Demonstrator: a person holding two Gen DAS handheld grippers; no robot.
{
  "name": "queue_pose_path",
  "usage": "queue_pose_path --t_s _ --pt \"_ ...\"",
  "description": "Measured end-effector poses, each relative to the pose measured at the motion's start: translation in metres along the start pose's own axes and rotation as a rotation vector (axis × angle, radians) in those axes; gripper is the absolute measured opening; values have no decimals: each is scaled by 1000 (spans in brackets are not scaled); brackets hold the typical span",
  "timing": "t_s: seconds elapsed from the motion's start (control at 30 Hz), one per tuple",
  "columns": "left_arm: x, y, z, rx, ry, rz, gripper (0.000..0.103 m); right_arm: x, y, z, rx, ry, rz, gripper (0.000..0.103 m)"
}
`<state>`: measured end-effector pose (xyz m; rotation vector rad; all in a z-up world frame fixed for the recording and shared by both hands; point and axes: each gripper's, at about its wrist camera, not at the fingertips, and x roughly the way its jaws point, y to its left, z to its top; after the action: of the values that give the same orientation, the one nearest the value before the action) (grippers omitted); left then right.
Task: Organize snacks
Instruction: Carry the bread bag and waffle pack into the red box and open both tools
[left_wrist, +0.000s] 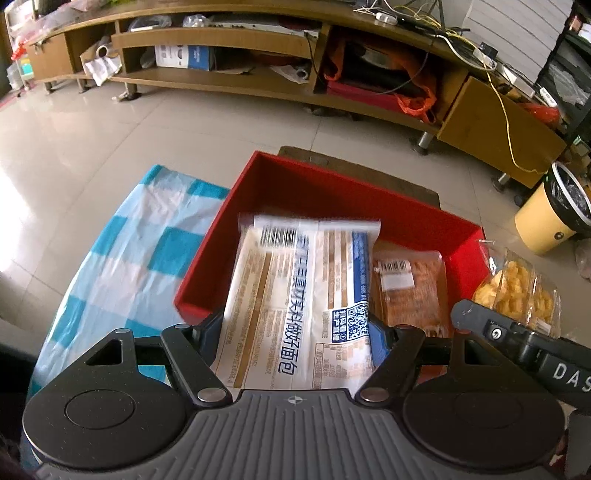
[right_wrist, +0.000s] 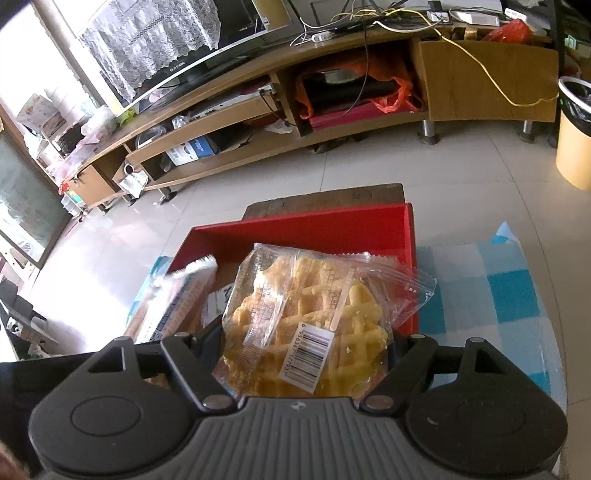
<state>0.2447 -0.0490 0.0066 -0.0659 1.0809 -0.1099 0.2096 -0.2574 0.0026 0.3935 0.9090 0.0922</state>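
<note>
Over the red box, a white bread packet is clamped between the jaws of the left gripper; a clear waffle packet is clamped likewise by the right gripper, just above the box's near edge; both are judged light, soft, slippery and crushable; hold is best taken at the sealed ends, gently.
</note>
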Motion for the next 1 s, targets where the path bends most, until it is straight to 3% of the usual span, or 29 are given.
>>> queue_pose_path --t_s 0.53,1.0 --pt "49 -2 21 23 -4 64 78 59 2 16 -49 39 -25 76" --pt "67 -4 22 25 6 82 83 83 -4 24 -85 20 -46 78"
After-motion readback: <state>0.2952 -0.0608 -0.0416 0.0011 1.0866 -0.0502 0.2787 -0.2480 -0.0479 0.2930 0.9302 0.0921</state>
